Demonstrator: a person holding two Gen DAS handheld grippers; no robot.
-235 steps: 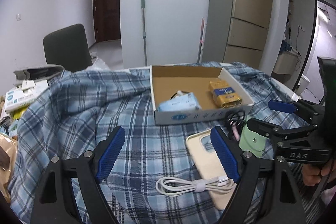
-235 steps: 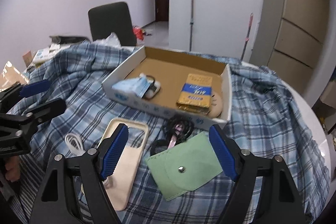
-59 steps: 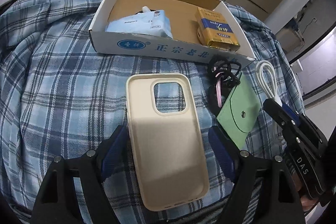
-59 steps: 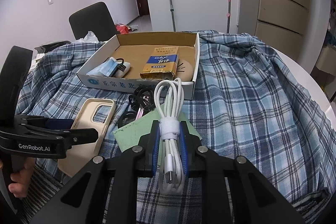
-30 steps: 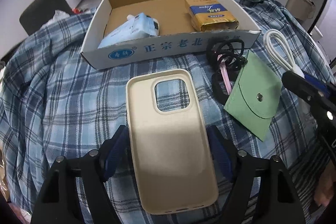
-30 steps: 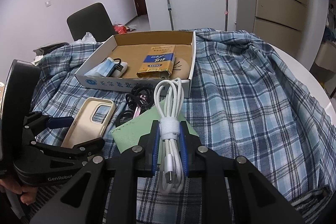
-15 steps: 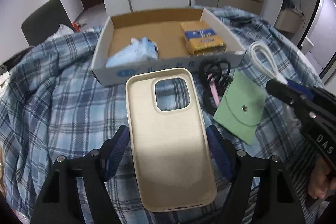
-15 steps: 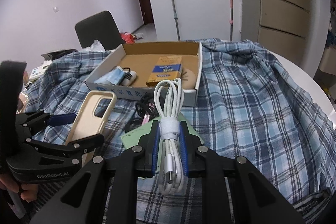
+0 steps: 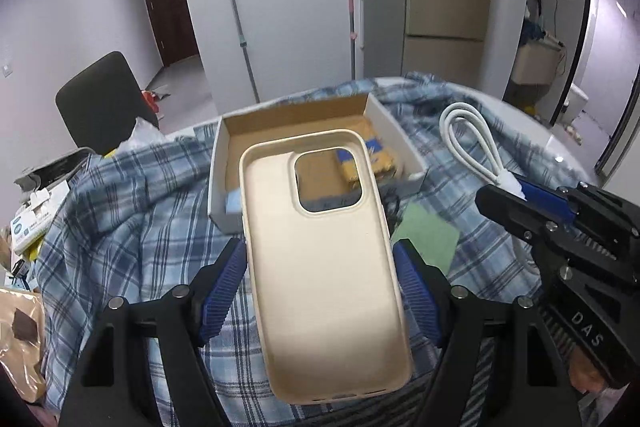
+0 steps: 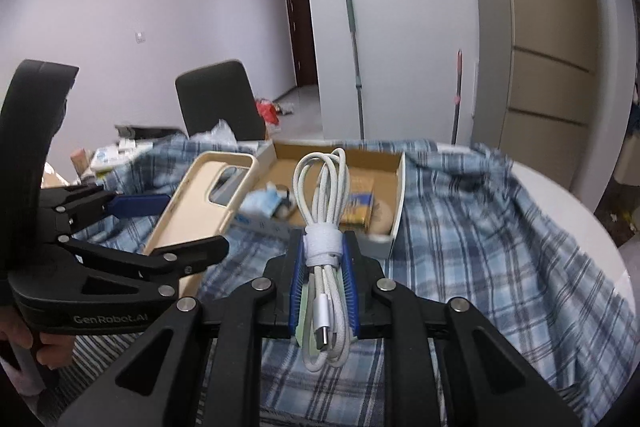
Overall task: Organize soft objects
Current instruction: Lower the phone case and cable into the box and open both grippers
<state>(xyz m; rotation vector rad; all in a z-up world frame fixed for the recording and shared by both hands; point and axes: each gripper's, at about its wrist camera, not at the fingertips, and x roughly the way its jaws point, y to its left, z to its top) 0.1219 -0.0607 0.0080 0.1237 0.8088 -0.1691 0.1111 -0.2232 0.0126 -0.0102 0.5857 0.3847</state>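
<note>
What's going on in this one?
A person holds a gripper in each hand over a table draped in plaid cloth. The left gripper has its jaws clamped on a beige phone case; the right gripper is shut on a bundled white cable. Both items are held up just short of the open cardboard box, neither yet inside. A green pouch lies on the cloth.

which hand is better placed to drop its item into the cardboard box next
Probably the left. Its tongs hold the beige silicone phone case pointing at the open cardboard box; the right tongs, gripping the white coiled cable, sit off to one side.
</note>
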